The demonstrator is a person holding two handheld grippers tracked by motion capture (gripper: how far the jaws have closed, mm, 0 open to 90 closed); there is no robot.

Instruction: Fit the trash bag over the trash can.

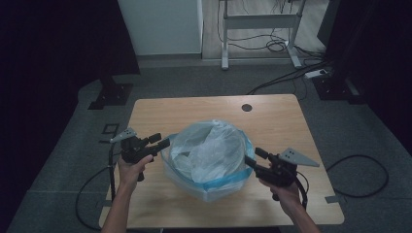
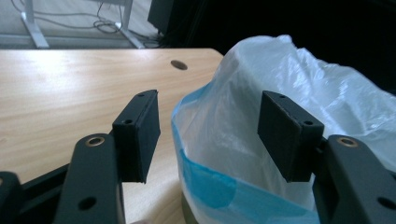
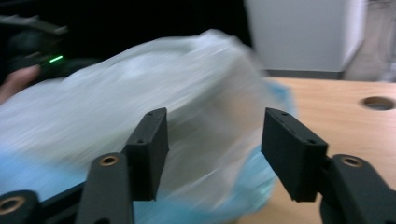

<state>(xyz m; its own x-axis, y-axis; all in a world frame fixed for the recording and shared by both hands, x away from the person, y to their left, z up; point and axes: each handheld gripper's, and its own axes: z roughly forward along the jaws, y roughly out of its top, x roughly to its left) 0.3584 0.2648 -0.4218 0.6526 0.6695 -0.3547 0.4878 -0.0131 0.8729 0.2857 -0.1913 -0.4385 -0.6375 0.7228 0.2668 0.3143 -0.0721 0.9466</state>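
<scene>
The left gripper [image 2: 208,135] stands wide open, holding nothing, its jaws either side of the rim of the translucent pale-blue plastic bag [image 1: 209,153] lining a round bin mid-table. The right gripper [image 3: 212,154] gapes likewise, empty, at the bag's opposite edge on the light wooden table [image 1: 272,116].

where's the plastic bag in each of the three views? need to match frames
High view: the plastic bag sits mid-table, between the left tool and right tool.
Left gripper view: bag at centre-right, its blue-edged rim between the open jaws.
Right gripper view: bag, blurred, spans left to centre behind the open jaws.
Shared landmark: the round cable hole in the table, also at and.
</scene>
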